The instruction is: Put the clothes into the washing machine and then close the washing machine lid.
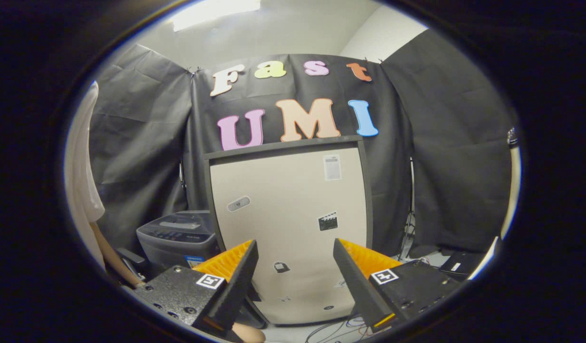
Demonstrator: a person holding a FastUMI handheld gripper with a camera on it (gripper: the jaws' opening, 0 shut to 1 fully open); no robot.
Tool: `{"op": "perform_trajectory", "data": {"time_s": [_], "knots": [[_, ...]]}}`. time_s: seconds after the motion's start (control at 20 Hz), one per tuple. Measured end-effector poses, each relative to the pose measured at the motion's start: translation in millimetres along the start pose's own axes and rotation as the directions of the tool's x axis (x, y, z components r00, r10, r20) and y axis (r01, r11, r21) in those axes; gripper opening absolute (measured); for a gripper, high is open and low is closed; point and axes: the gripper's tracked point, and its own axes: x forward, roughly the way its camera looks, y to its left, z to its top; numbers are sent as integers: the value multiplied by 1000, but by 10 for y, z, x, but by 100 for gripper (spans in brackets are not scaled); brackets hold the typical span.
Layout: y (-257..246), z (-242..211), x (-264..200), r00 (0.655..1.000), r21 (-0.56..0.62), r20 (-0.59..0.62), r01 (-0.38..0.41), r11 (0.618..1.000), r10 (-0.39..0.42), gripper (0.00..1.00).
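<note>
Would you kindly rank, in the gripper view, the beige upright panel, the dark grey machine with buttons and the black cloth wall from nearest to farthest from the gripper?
The gripper is open, its fingers holding nothing.
1. Beige upright panel with a dark frame: straight ahead, seen between the fingers.
2. Dark grey machine with buttons on top: beyond the left finger, beside the panel.
3. Black cloth wall: behind both, farthest.

A tall beige cabinet (293,228) (dotted with small stickers) stands beyond the spread, empty fingers (238,281). Loose cables (335,328) trail at its 5 o'clock. A person's pale sleeve (83,162) hangs at 9 o'clock, against the black cloth (140,143).
</note>
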Motion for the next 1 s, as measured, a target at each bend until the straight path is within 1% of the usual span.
{"op": "perform_trajectory", "data": {"time_s": [0.25, 0.4, 0.5, 0.85, 1.0], "knots": [[-81, -93, -10, 1000, 53, -16, 4, 999, -3, 96], [-46, -147, -3, 999, 39, -44, -10, 999, 12, 96], [-68, -201, 17, 998, 14, -67, 0, 1000, 1, 96], [-162, -192, 22, 998, 17, -60, 36, 999, -35, 96], [-113, -190, 30, 998, -17, -55, 32, 999, -33, 96]]}}
